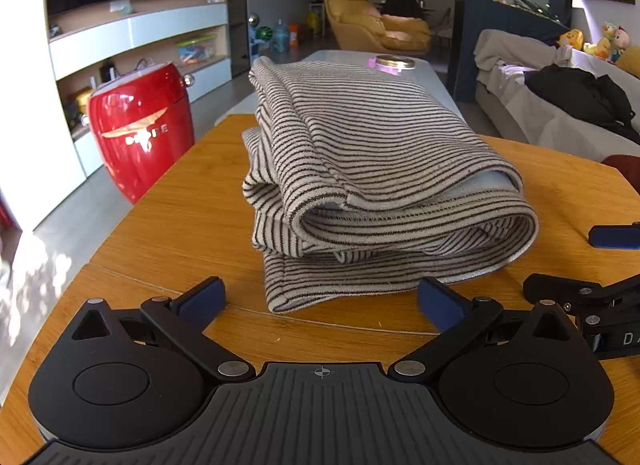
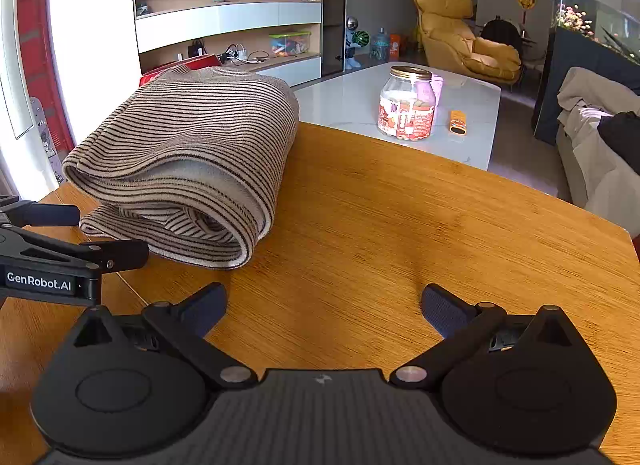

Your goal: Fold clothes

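You are holding the left gripper (image 1: 320,299) with its jaws spread wide apart and empty, just short of the near hem of the black-and-cream striped knit garment (image 1: 372,185), which is lying folded in a thick bundle on the honey-coloured wooden desk (image 1: 180,225), its long axis running straight away from you. Your right gripper (image 2: 324,305), jaws equally apart and holding nothing, is sitting over bare wood with the bundle (image 2: 192,161) off to its left, so the left is nearer. Only the right view is showing the rolled side and pale inner lining; the fold looks close to done.
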Demonstrator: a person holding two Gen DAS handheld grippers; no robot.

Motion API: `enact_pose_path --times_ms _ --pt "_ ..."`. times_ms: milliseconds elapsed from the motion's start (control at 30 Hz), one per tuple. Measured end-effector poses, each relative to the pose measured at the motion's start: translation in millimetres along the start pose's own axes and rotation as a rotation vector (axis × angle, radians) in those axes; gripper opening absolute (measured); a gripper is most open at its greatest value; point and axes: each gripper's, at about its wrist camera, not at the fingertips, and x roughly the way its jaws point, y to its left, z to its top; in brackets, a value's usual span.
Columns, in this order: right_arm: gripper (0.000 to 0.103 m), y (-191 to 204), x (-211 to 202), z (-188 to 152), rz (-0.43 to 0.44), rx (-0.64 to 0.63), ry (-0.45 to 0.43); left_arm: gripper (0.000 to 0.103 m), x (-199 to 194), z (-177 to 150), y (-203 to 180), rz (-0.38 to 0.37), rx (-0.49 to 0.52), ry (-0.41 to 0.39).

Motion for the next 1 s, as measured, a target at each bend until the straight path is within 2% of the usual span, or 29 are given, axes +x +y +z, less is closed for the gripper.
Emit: enact_pose_path --times_ms 1000 --pt "0.103 -1.6 1.3 1.9 0.002 -0.001 0.0 0.103 1.3 -0.4 -1.5 0.0 -0.001 -0.001"
